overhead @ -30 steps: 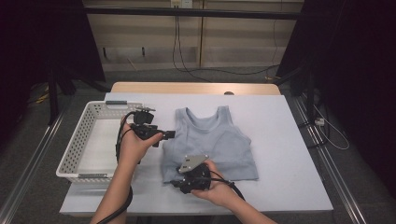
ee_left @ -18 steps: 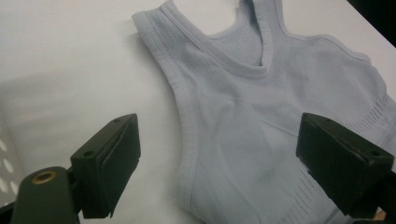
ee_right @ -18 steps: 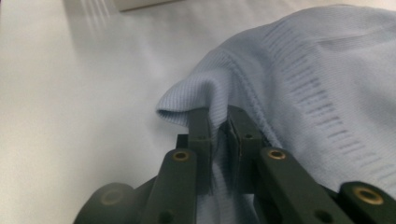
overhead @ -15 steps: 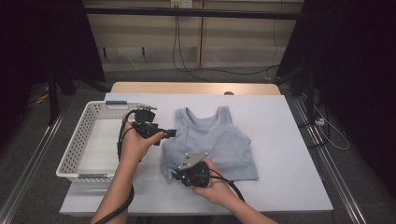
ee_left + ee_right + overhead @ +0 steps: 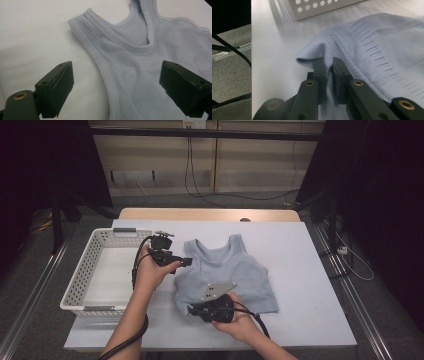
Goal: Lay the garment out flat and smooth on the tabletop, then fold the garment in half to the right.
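A light blue sleeveless top (image 5: 240, 270) lies flat on the white table, neckline toward the far side. My right gripper (image 5: 192, 310) is at its near left hem corner; its jaws have just been closing and now pinch the ribbed hem (image 5: 387, 45), which bunches up between the pads of the right gripper (image 5: 329, 67). My left gripper (image 5: 186, 262) hovers over the top's left shoulder strap. In the left gripper view the left gripper (image 5: 117, 92) stands wide open above the fabric (image 5: 140, 75) without touching it.
A white perforated basket (image 5: 80, 280) stands at the table's left, and its wall (image 5: 317, 10) shows just beyond the hem. Bare table surface (image 5: 310, 285) lies to the right of the top. Cables trail from both grippers toward the near edge.
The right gripper's jaws closed on the hem corner and lifted it slightly off the table. The left gripper stayed about where it was.
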Demonstrator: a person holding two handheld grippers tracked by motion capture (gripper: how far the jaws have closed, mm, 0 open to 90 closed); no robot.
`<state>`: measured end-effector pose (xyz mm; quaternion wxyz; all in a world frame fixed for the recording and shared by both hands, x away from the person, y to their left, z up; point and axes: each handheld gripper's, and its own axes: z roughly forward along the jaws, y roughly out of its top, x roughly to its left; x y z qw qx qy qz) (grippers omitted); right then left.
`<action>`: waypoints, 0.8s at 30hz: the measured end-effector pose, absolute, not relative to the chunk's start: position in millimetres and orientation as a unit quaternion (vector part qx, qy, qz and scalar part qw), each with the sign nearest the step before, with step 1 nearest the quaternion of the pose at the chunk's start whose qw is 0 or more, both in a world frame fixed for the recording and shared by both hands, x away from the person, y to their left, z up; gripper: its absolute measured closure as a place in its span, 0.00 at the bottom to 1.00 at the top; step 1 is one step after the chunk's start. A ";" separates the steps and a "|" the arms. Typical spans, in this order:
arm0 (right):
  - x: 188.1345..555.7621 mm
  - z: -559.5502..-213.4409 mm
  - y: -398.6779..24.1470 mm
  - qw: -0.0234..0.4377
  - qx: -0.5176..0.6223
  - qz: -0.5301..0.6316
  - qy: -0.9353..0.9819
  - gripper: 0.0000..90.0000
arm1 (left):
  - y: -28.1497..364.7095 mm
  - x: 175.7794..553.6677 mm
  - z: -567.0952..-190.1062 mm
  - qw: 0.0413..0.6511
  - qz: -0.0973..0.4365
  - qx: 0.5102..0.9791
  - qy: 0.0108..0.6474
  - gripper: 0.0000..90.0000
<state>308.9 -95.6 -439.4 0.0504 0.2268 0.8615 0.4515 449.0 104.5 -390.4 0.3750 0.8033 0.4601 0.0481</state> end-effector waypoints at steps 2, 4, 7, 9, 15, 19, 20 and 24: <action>308.0 -438.7 -96.8 0.048 0.228 0.453 0.861 0.93 | 103.5 449.6 -389.9 0.374 0.048 0.804 0.459 0.13; 307.2 -438.2 -98.0 0.046 0.224 0.453 0.862 0.93 | 102.9 450.2 -389.4 0.375 0.054 0.805 0.457 0.13; 305.6 -436.2 -99.2 0.048 0.223 0.454 0.862 0.93 | 103.1 451.1 -388.1 0.374 0.056 0.804 0.458 0.12; 305.5 -435.4 -99.4 0.049 0.223 0.455 0.860 0.93 | 103.5 451.0 -387.3 0.374 0.062 0.803 0.459 0.11; 304.2 -436.2 -98.9 0.049 0.220 0.452 0.863 0.93 | 104.7 451.7 -386.7 0.377 0.071 0.804 0.455 0.11; 303.4 -435.2 -100.6 0.048 0.219 0.454 0.862 0.93 | 105.9 455.1 -387.3 0.376 0.075 0.803 0.457 0.11; 303.1 -435.0 -100.7 0.048 0.219 0.455 0.862 0.93 | 106.4 456.3 -387.5 0.377 0.078 0.801 0.459 0.11; 301.1 -434.3 -102.0 0.050 0.218 0.455 0.862 0.93 | 107.9 460.7 -388.3 0.374 0.086 0.800 0.460 0.11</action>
